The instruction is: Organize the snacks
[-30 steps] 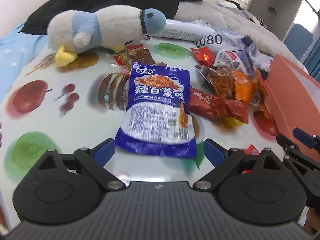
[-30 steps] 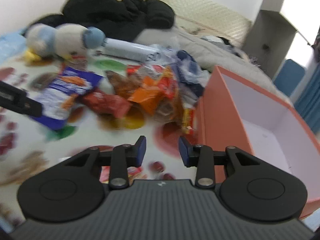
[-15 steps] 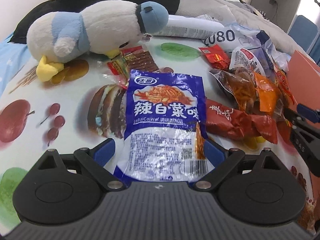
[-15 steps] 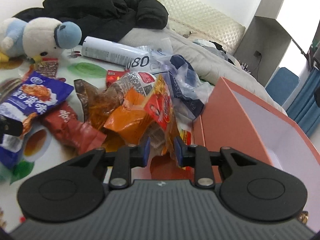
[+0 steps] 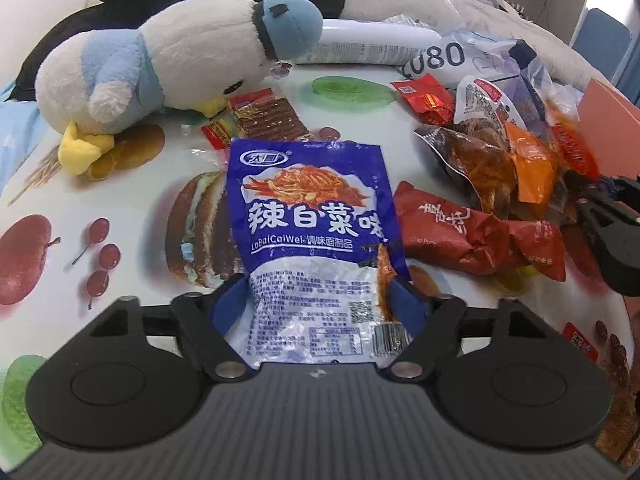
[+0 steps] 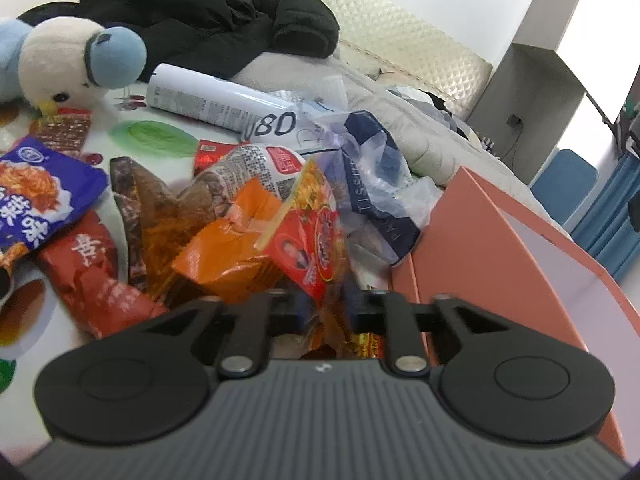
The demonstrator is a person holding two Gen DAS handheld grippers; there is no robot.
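A blue snack bag (image 5: 308, 216) with white lettering lies flat on the printed tablecloth (image 5: 132, 184). Its near end sits between the fingers of my left gripper (image 5: 318, 306), whose jaws are closing, and both blue pads press its side edges. Right of it lies a heap of packets: a dark red one (image 5: 460, 236), an orange one (image 6: 228, 248) and a brown one (image 6: 160, 216). My right gripper (image 6: 326, 308) is shut on the lower corner of a red and yellow snack packet (image 6: 308, 240) in that heap. The right gripper (image 5: 608, 216) also shows at the right edge of the left wrist view.
An open orange box (image 6: 480, 240) with a white inside stands right of the heap. A plush bird (image 5: 160, 64) lies at the back left, with a white canister (image 6: 208, 100) and a blue-and-white plastic bag (image 6: 376, 184) behind the snacks. Black clothing (image 6: 208, 12) is piled beyond.
My left gripper moved forward over the blue bag's near end and narrowed onto its sides. My right gripper advanced into the heap and closed on the red and yellow packet.
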